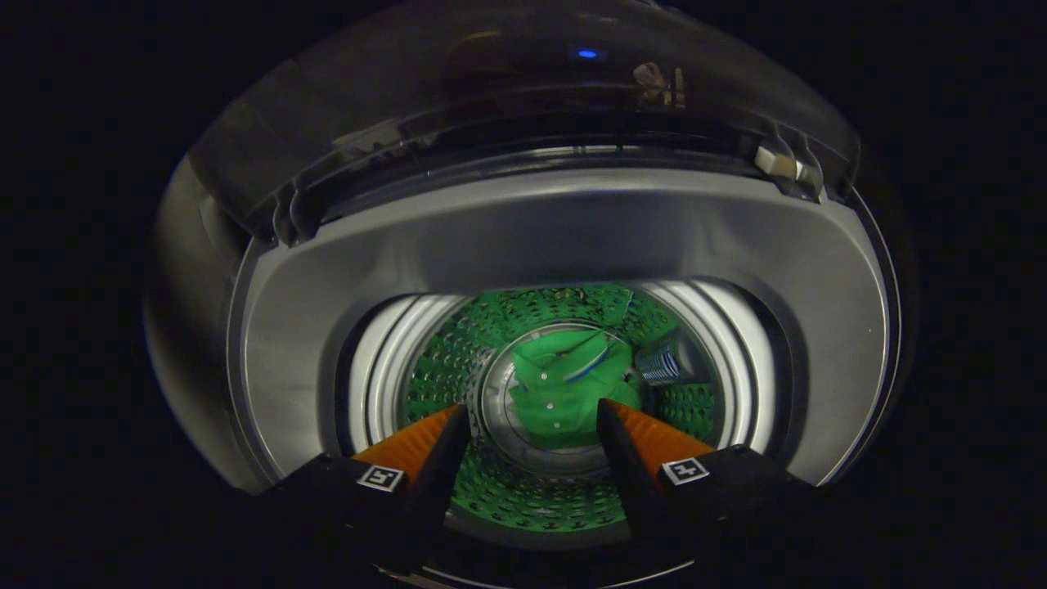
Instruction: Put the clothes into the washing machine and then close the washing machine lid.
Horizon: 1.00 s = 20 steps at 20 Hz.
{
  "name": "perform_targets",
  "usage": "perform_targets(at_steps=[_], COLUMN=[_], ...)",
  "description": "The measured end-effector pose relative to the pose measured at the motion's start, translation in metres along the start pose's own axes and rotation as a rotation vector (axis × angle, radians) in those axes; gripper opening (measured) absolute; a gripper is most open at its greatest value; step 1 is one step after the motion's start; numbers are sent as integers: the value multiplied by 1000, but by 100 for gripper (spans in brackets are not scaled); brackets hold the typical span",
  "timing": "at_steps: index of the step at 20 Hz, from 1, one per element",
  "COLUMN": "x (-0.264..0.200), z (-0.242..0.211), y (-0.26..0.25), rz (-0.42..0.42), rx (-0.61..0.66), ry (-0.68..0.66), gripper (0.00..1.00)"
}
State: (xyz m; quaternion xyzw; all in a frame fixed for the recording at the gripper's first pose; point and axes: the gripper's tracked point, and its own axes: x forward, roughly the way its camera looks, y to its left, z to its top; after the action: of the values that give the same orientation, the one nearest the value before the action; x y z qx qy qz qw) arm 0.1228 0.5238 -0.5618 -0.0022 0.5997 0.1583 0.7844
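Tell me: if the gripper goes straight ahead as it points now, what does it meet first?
Most likely the green garment on the drum floor. The gripper is open and holds nothing, aimed down through the washer opening; nothing lies between. Depth is uncertain.

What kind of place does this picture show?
Likely a laundry spot: the view looks into a top-loading washing machine, its lid raised. A green garment lies in the perforated drum, beyond the open gripper.

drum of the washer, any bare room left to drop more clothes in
Yes. The green garment lies at the middle of the drum floor. The perforated wall ringing it is bare. The gripper hangs over the opening, jaws open and empty. The lid stands raised behind.
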Motion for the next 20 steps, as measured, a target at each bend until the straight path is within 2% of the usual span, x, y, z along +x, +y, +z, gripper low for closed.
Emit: perform_targets(at_steps=[2,6,10,16,20], x=[0,-11,-41,-123,-196], z=[-2,-5,-6,0,30], y=[-2,0,11,28,41], rz=[-7,5,33,61,82], rx=[-8,2,-21,-78,-94], ry=[-2,-17,-107,-291,-456], gripper=[100,100,99,99,99])
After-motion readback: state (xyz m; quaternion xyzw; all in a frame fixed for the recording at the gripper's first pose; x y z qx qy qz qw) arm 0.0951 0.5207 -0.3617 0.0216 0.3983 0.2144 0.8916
